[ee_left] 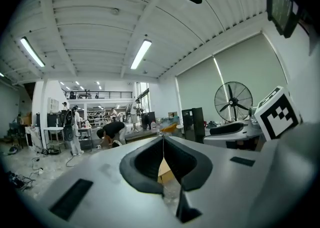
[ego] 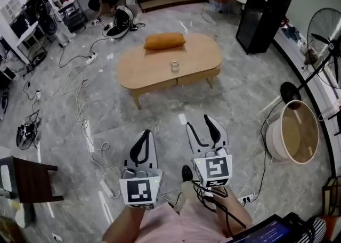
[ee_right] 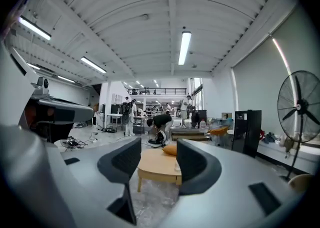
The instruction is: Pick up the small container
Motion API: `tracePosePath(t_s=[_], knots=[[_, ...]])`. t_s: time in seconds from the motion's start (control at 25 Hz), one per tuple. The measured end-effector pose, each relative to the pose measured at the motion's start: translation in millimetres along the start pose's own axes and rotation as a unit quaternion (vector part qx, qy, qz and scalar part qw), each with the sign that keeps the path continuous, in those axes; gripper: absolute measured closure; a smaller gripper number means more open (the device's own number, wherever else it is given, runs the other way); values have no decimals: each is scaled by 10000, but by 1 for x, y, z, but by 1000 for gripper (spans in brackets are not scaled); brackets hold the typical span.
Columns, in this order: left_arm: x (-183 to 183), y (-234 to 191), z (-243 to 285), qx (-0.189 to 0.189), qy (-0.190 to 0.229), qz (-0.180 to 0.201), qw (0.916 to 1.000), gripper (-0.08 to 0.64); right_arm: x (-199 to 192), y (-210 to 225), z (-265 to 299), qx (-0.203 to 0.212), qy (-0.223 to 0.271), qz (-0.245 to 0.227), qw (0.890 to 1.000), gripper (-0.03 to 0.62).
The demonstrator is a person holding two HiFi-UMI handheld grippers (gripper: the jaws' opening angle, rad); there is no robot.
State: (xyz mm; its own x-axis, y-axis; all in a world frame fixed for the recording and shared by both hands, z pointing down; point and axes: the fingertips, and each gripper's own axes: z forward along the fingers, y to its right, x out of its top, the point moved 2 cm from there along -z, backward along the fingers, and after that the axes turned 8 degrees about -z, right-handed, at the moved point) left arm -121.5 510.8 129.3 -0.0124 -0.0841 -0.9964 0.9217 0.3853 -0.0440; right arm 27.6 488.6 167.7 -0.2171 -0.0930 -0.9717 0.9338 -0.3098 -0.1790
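The small container is seen standing upright on the wooden surface, near the middle of its near edge, with an orange cushion lying along the far edge behind it. Both grippers are held low by the person, well apart from the surface. The left gripper is closed, its 2 jaws meeting at the tips with nothing between them. The right gripper is held wide and empty.

The task is judged not yet begun. The container is small and sits close to the edge, so it could be tipped or pushed off by 1 jaw if the approach is off-centre. A reach with the closed left gripper would only knock it. Cables are strewn over the floor to the left, and a foot could be caught on them.
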Motion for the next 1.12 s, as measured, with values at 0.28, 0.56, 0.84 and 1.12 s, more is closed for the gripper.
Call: tracePosePath(t_s=[0.28,0.56,0.84,1.12], knots=[[19,5,92,84,133,46,9999,546,12,62,74,137,123,21,9998,370],[24,-10,149,155,202,11,9997,546,7,93,124,155,72,-126,9998,370],[0,-53,221,217,-6,-127,9997,546,-12,104,203,211,-115,-147,9996,368],[-4,-123,329,177,-51,-272,9995,546,-4,120,316,201,-72,-158,9996,359]])
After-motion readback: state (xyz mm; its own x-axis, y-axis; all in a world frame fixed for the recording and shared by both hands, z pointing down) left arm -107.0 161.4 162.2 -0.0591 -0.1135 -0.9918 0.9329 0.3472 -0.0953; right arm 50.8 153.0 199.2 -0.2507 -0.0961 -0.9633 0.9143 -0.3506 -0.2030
